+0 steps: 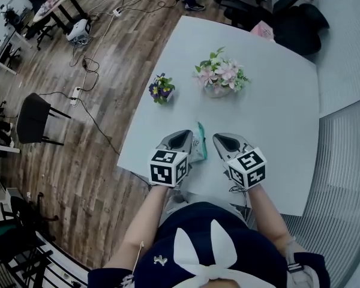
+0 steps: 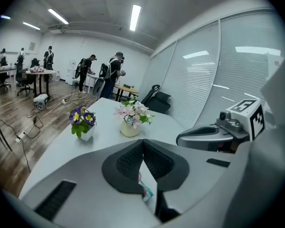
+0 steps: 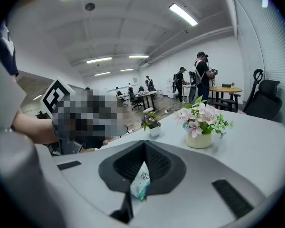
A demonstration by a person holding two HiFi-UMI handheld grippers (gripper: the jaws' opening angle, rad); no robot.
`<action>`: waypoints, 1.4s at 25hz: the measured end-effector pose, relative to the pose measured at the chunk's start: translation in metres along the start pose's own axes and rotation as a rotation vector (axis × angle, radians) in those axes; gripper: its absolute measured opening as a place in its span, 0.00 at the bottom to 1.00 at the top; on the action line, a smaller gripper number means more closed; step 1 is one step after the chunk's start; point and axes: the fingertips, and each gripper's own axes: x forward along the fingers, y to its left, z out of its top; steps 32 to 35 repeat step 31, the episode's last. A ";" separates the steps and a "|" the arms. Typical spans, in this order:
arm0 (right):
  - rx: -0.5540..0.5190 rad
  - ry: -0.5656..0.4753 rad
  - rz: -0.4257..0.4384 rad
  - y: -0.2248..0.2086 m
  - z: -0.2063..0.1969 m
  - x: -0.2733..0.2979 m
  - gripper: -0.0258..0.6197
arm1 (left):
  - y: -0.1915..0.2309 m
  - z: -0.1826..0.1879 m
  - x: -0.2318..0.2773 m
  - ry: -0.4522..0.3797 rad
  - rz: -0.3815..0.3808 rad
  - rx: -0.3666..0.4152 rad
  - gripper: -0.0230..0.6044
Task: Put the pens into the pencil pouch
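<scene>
The pencil pouch, white with a teal edge, hangs between my two grippers above the near edge of the table. My left gripper is shut on the pouch's left side. In the left gripper view, the jaw tips meet and the pouch hangs just under them. My right gripper is shut on the pouch's other side. The right gripper view shows printed white fabric below the closed tips. No pen shows in any view.
A vase of pink flowers and a small pot of purple flowers stand further back on the table. A black chair and cables are on the wooden floor to the left. People stand at distant desks.
</scene>
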 end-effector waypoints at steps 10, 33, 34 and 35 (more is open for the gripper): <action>-0.051 -0.008 0.025 0.030 0.004 -0.017 0.04 | -0.026 -0.011 -0.030 -0.023 0.013 0.042 0.07; -0.092 0.012 0.106 0.065 -0.008 -0.025 0.04 | -0.037 -0.029 -0.057 -0.038 0.040 0.020 0.07; -0.092 0.012 0.106 0.065 -0.008 -0.025 0.04 | -0.037 -0.029 -0.057 -0.038 0.040 0.020 0.07; -0.092 0.012 0.106 0.065 -0.008 -0.025 0.04 | -0.037 -0.029 -0.057 -0.038 0.040 0.020 0.07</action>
